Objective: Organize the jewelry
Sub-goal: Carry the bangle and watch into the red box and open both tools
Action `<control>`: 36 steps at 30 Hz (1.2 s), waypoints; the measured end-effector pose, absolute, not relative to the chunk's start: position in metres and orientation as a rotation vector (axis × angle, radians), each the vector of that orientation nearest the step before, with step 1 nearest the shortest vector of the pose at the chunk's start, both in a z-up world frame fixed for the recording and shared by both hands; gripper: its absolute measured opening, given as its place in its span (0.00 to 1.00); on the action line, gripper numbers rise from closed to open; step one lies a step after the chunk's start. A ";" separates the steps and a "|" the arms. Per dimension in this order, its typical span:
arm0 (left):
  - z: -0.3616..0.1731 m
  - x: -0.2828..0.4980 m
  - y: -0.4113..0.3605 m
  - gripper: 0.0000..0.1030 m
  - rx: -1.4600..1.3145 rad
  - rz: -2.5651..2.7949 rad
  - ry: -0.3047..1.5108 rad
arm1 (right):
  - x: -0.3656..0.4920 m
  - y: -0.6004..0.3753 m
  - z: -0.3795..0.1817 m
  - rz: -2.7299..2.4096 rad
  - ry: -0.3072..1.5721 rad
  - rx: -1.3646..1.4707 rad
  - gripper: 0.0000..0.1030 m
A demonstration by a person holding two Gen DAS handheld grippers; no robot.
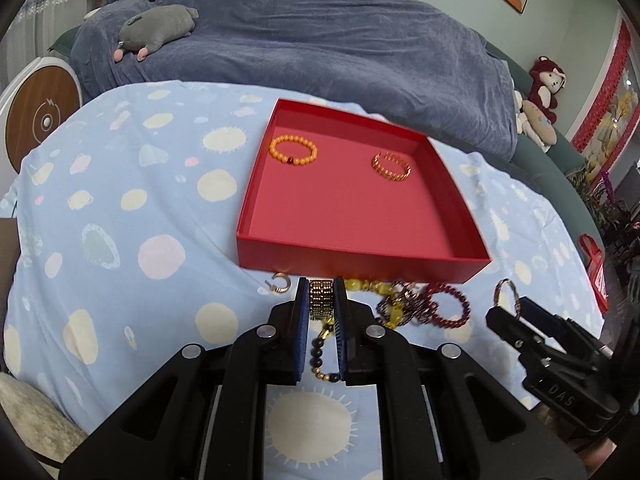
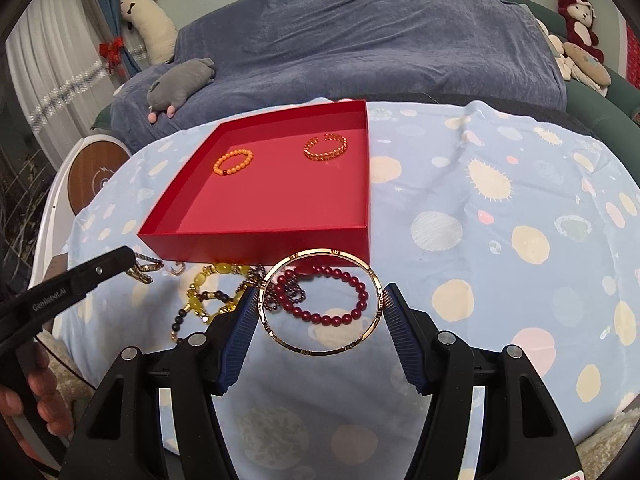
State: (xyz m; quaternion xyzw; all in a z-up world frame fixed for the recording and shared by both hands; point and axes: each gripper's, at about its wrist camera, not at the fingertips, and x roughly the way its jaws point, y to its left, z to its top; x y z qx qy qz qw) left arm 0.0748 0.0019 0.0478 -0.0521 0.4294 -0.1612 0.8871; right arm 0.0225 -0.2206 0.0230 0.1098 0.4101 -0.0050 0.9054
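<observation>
Your left gripper [image 1: 321, 300] pinches a ribbed gold band [image 1: 321, 299] before the red tray [image 1: 360, 258]. Your right gripper [image 2: 318, 306] clamps a thin gold bangle [image 2: 320, 351], round and glossy, above the red beads [image 2: 328, 316].

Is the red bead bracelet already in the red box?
No, the red bead bracelet lies on the cloth in front of the red box.
</observation>
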 end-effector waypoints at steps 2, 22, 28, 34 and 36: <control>0.058 0.078 0.000 0.11 -0.105 -0.347 0.881 | 0.025 -0.221 0.029 0.011 0.842 0.252 0.59; 0.064 0.201 -0.042 0.11 -0.084 -0.338 0.872 | 0.162 -0.230 0.042 0.069 0.834 0.253 0.59; 0.039 0.222 -0.042 0.11 -0.059 -0.308 0.918 | 0.190 -0.224 0.017 0.050 0.896 0.210 0.59; 0.025 0.234 -0.042 0.11 -0.053 -0.294 0.942 | 0.204 -0.223 0.000 0.026 0.927 0.162 0.59; 0.023 0.237 -0.041 0.11 -0.055 -0.290 0.947 | 0.206 -0.222 -0.003 0.023 0.927 0.147 0.59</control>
